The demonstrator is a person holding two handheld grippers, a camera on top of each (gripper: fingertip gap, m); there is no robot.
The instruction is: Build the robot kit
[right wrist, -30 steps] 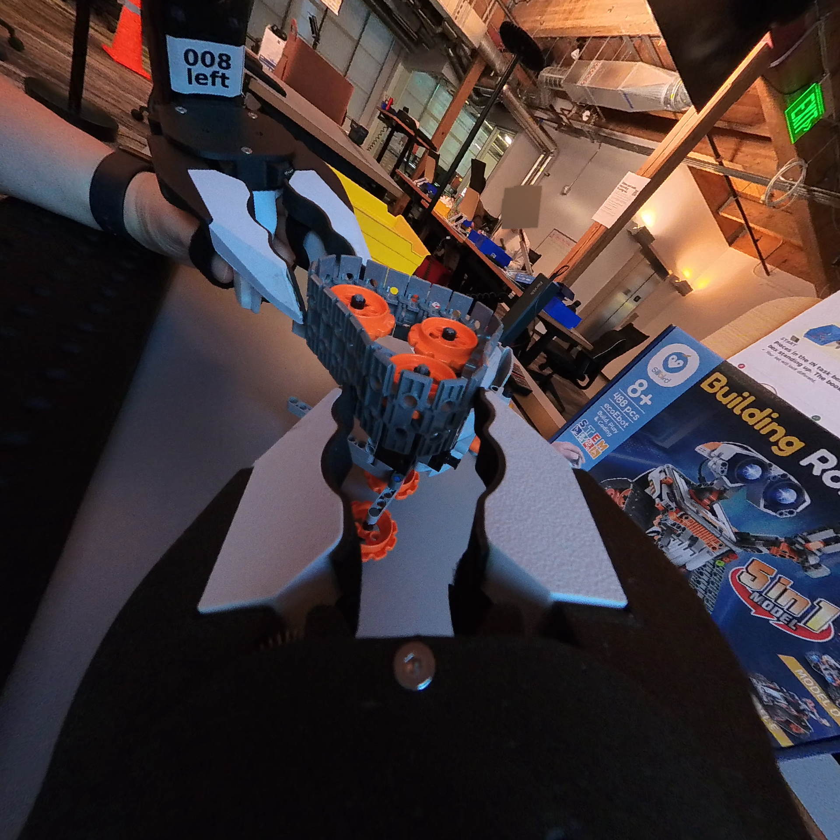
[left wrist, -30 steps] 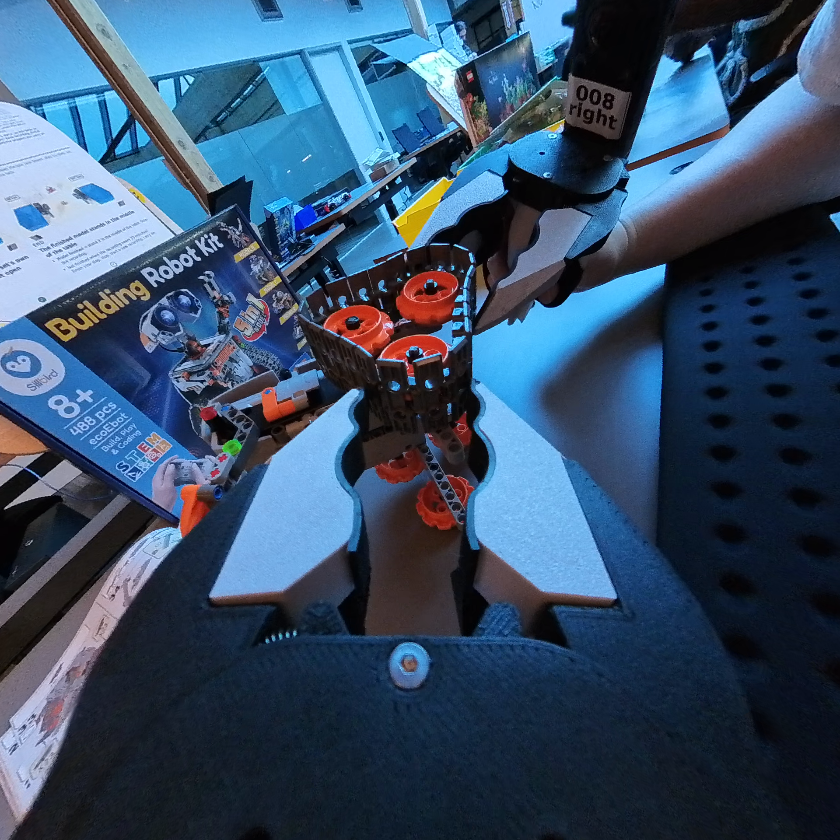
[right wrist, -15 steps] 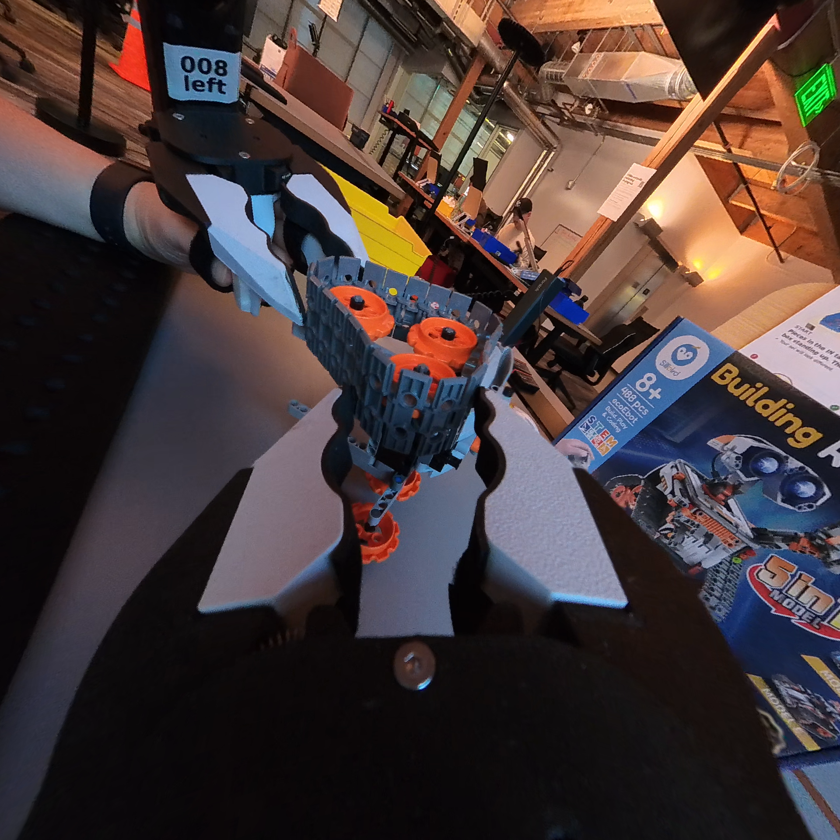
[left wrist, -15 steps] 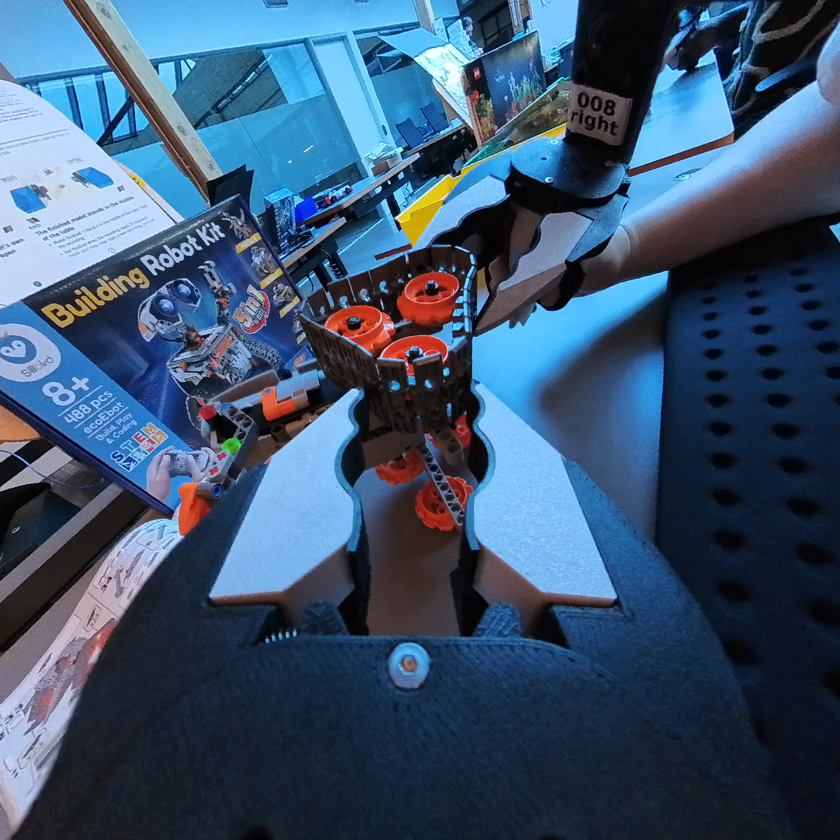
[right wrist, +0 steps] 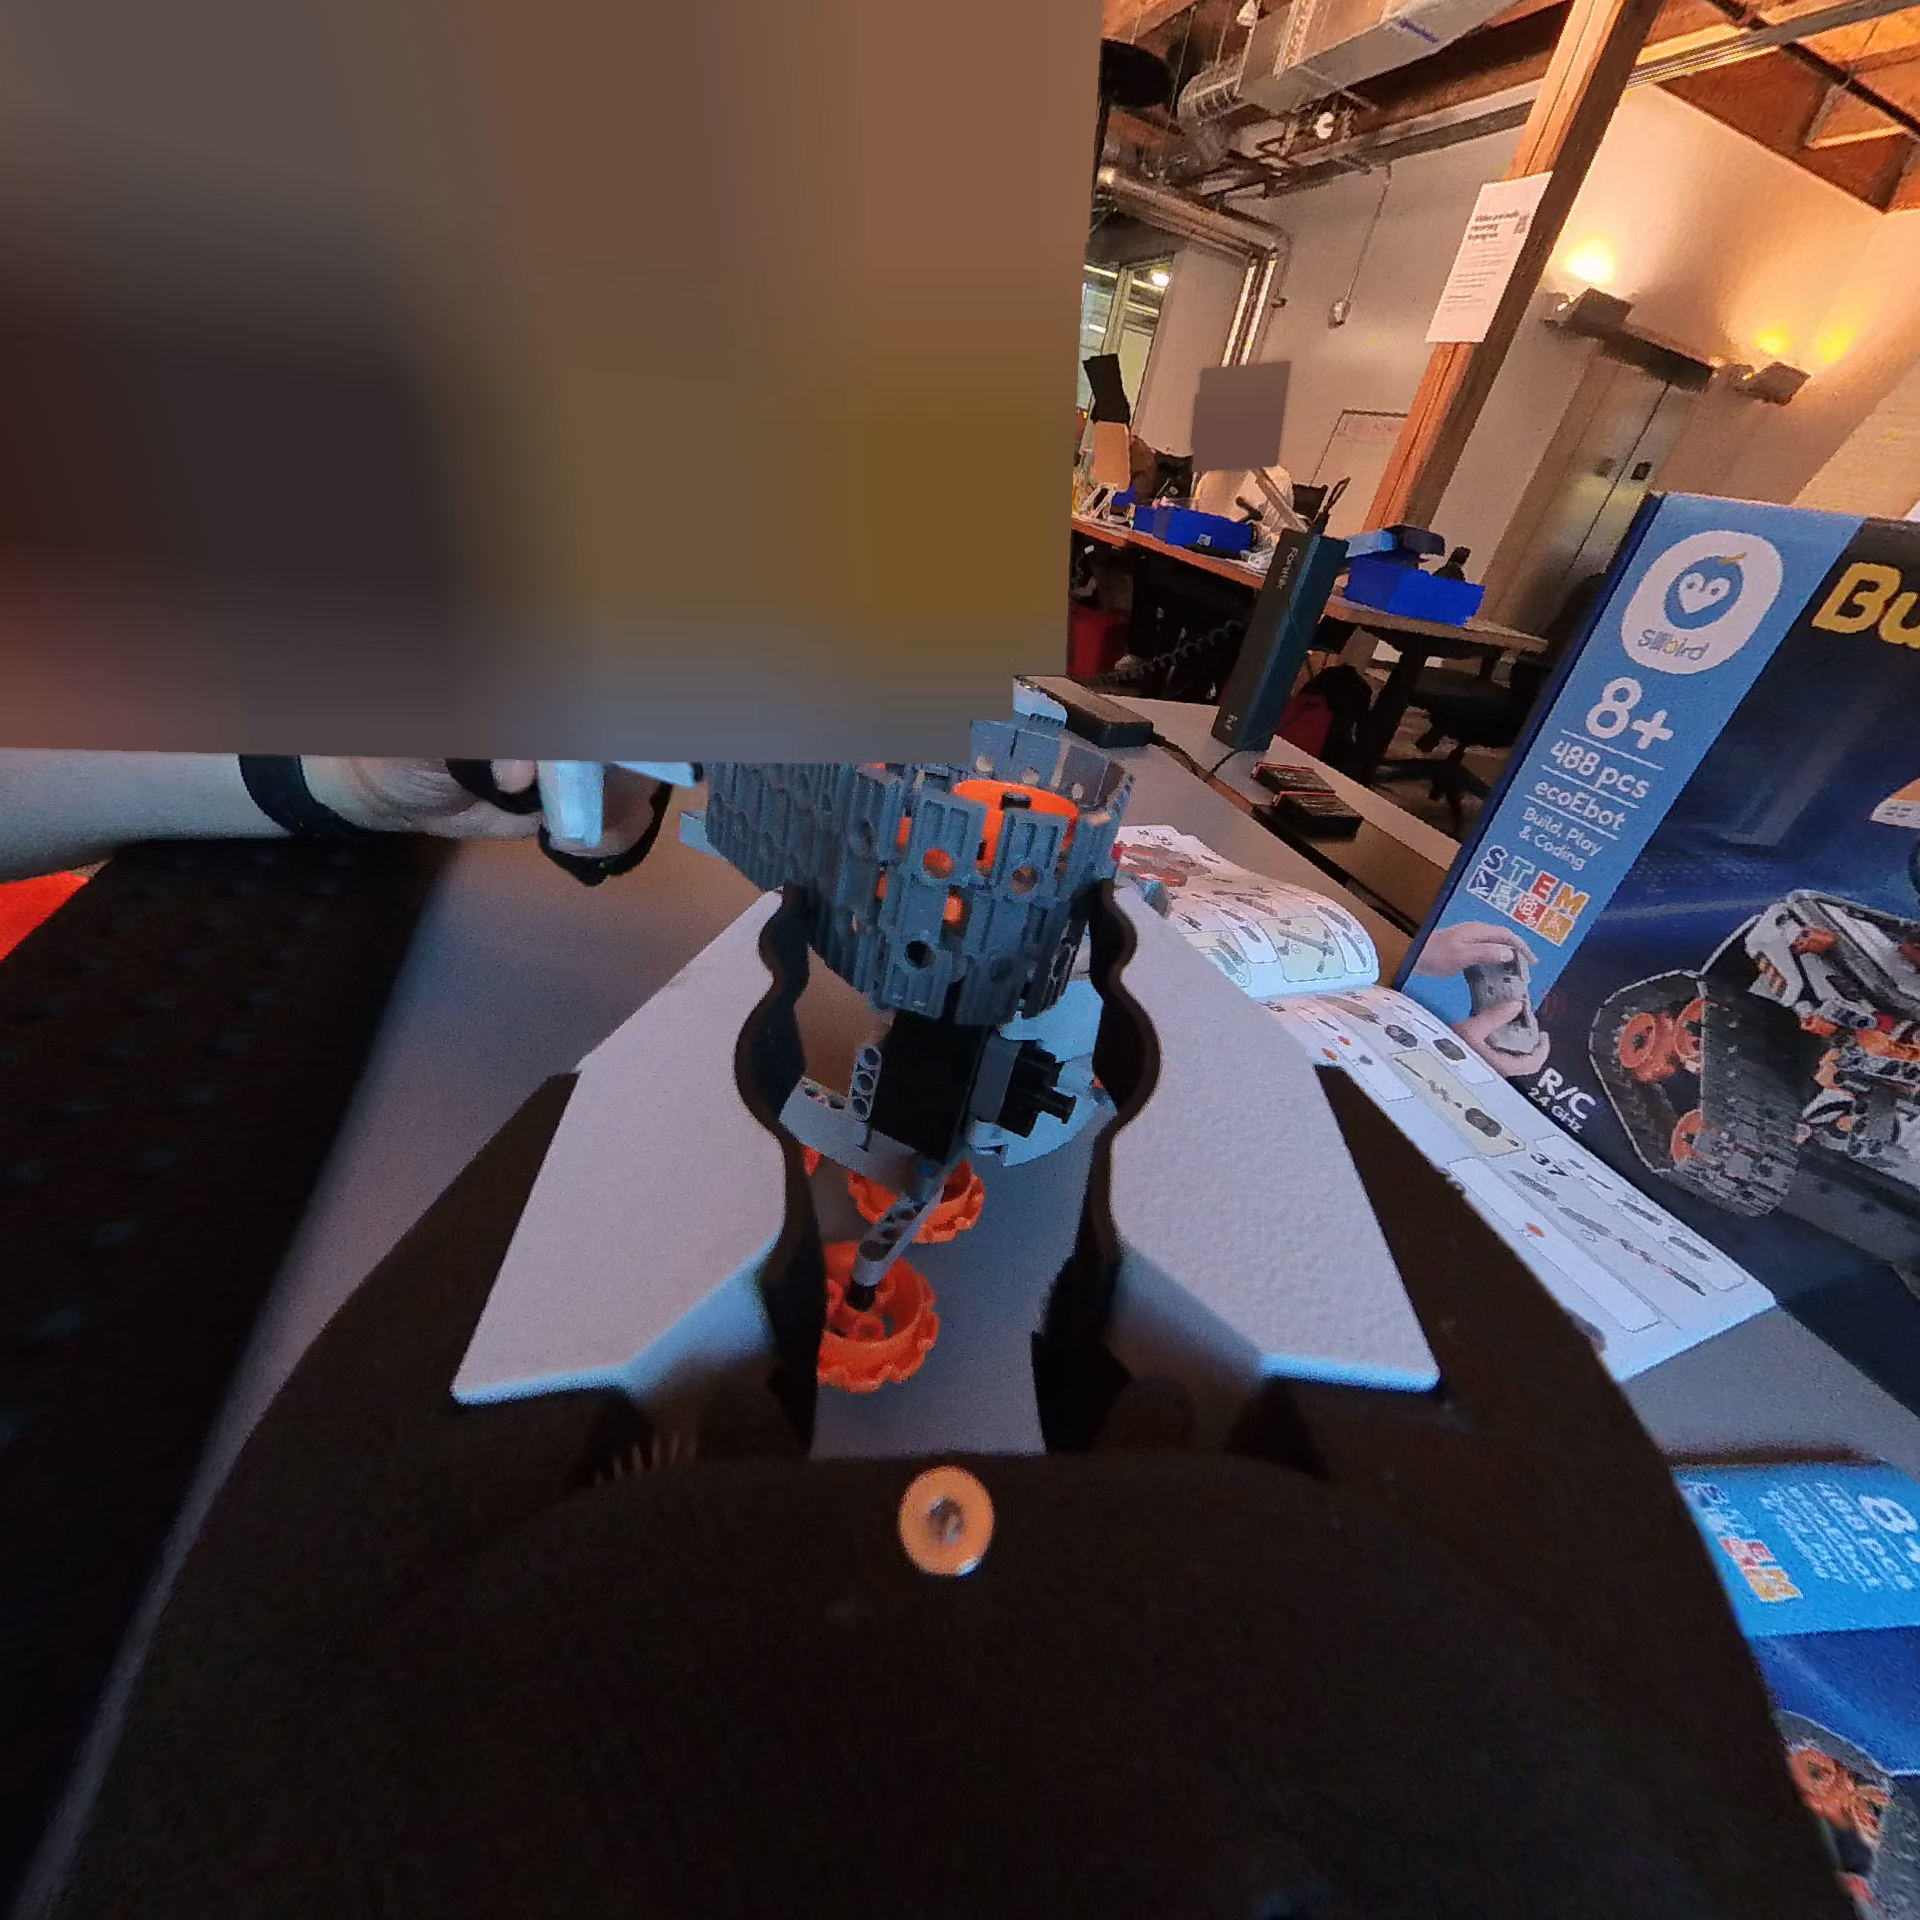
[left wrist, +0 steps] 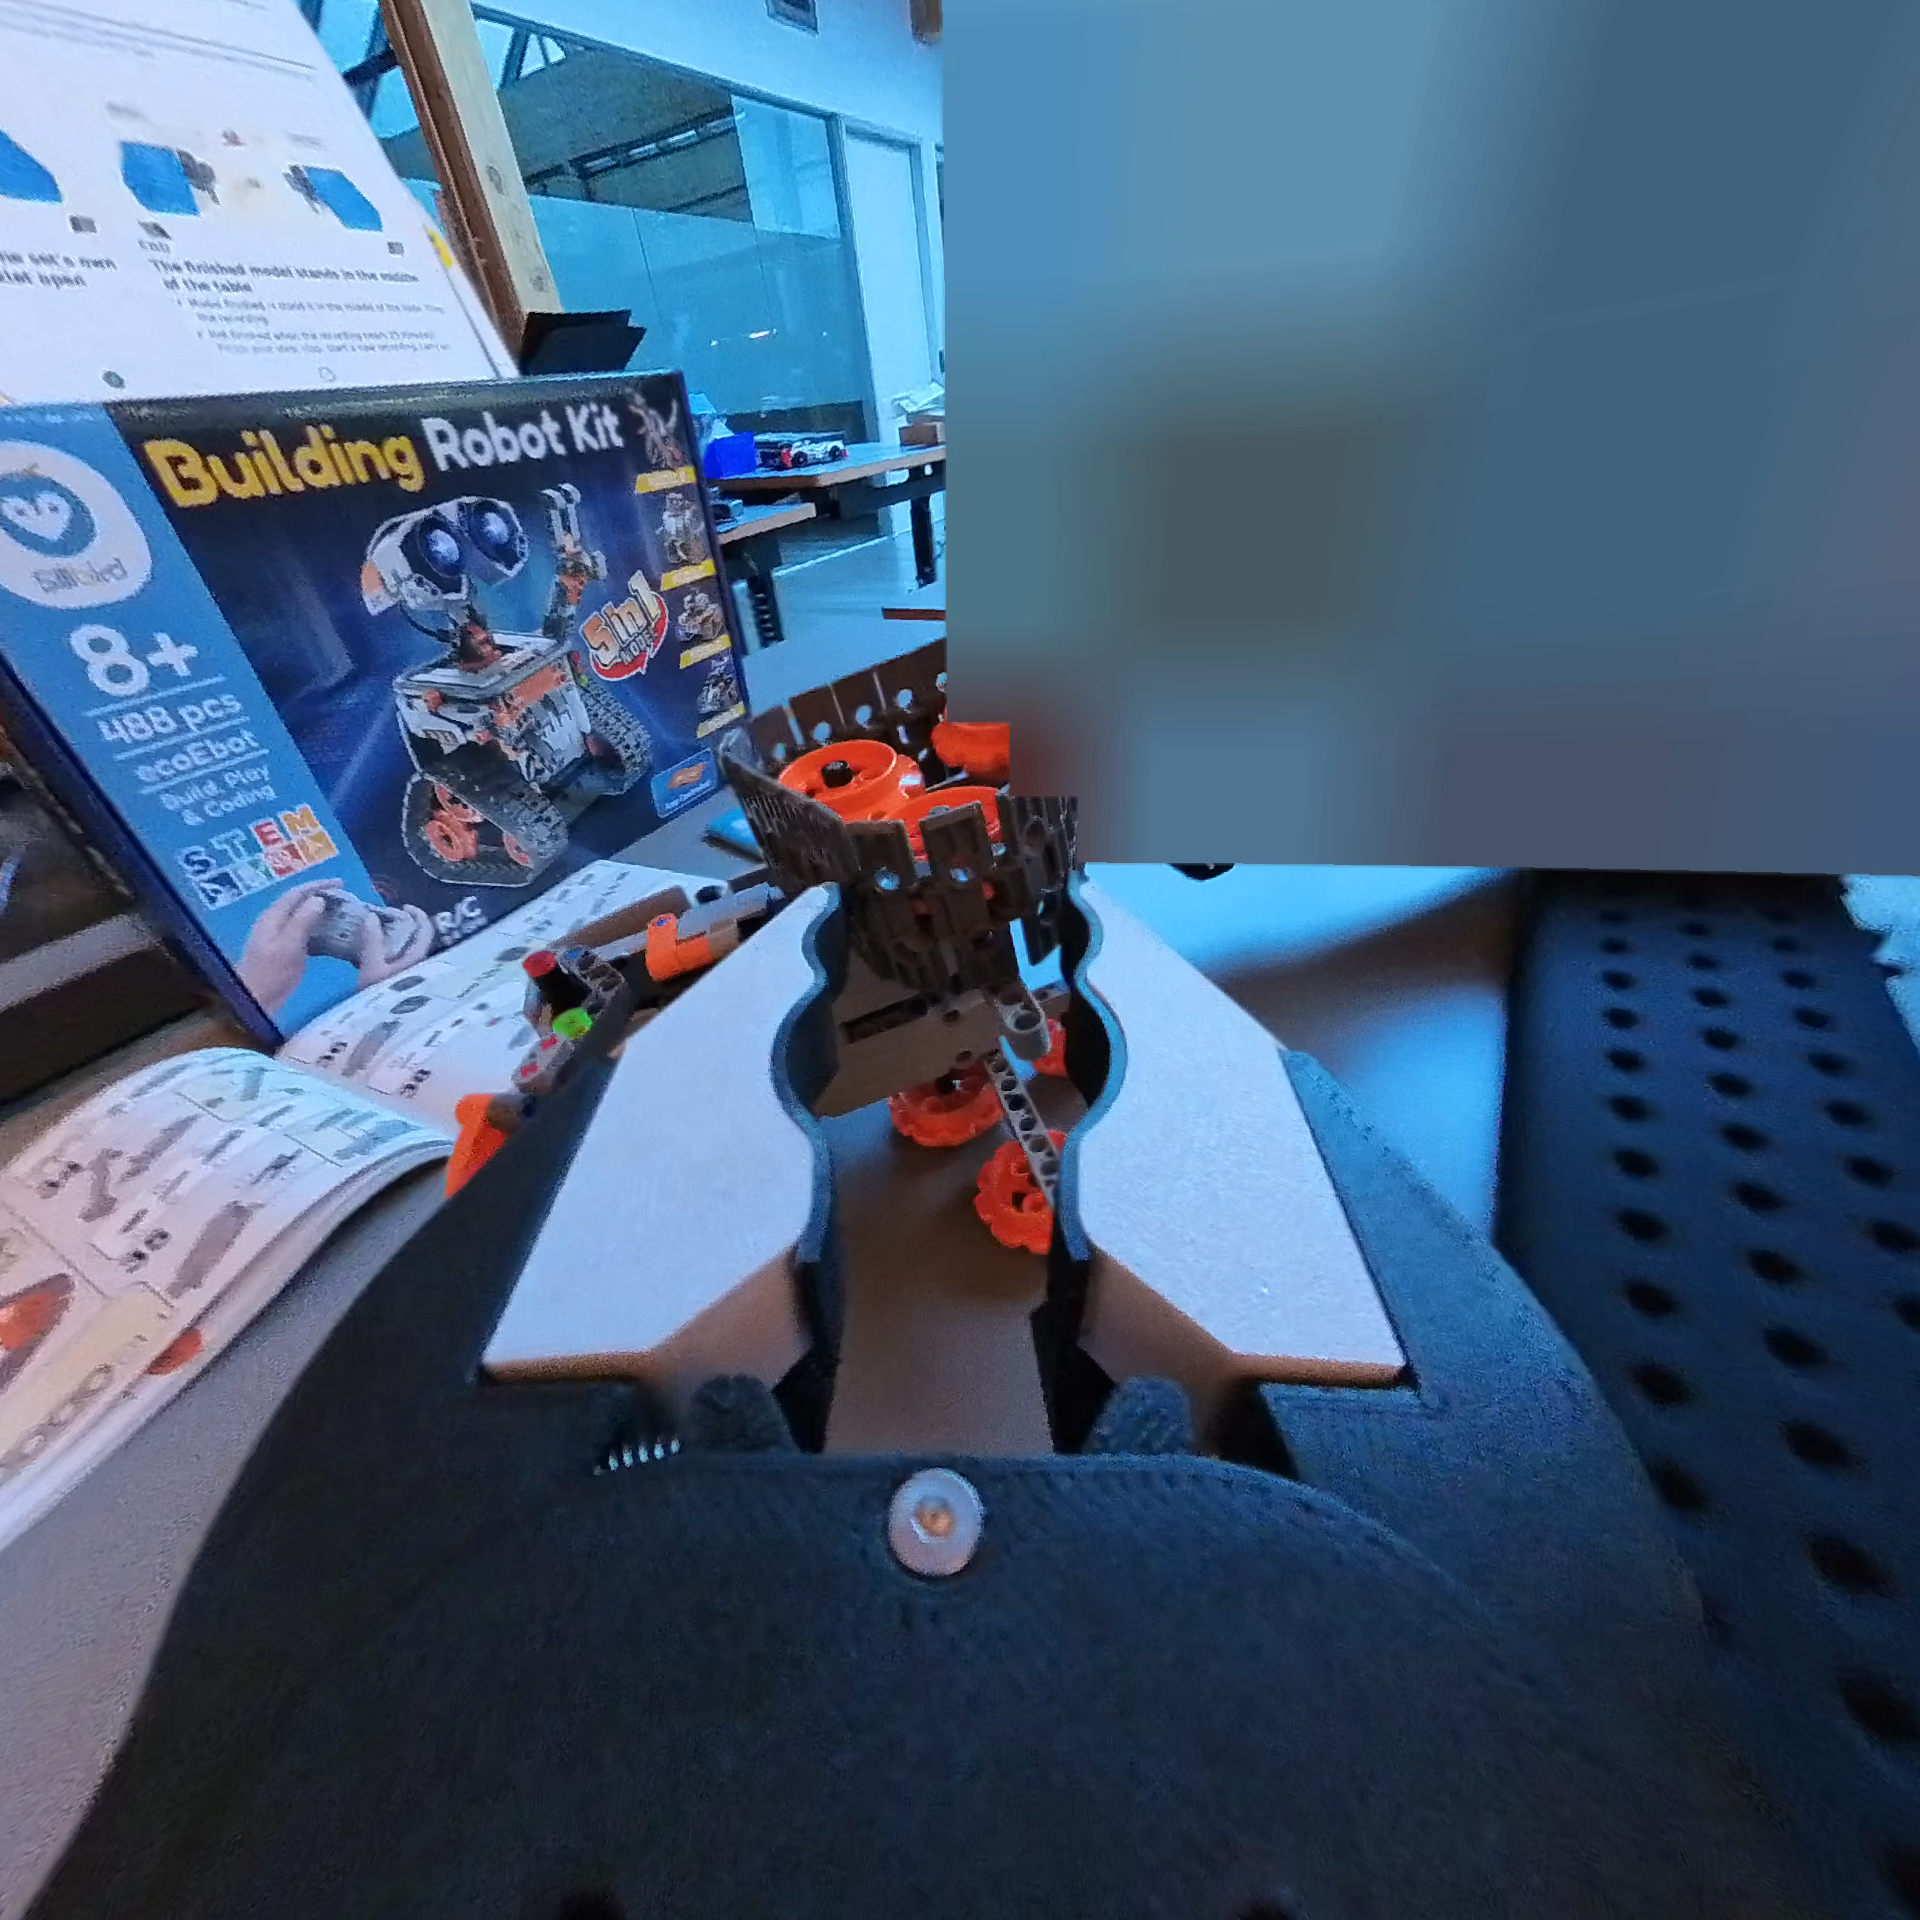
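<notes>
A grey toy-brick model with a track band and orange wheels (left wrist: 925, 914) is clamped between the fingertips of my left gripper (left wrist: 951, 894), held above the grey table (left wrist: 1351, 987). The same model (right wrist: 925, 904) also sits clamped between the fingertips of my right gripper (right wrist: 935, 914), from the opposite side. Orange gears on a thin grey beam (left wrist: 1013, 1195) hang below it, also in the right wrist view (right wrist: 873, 1330). A white finger (right wrist: 571, 810) of the left gripper and a hand (right wrist: 416, 795) show beyond the model. A blurred patch hides the right gripper in the left wrist view.
A blue robot-kit box (left wrist: 395, 644) stands at the left, at the right in the right wrist view (right wrist: 1714, 831). An open instruction booklet (left wrist: 208, 1143) and loose parts (left wrist: 582, 997) lie before it. A black perforated mat (left wrist: 1714, 1143) lies on the other side.
Both views have tipped to a lower, flatter angle, so the model shows more from the side. Both grippers still hold it with the same finger gap.
</notes>
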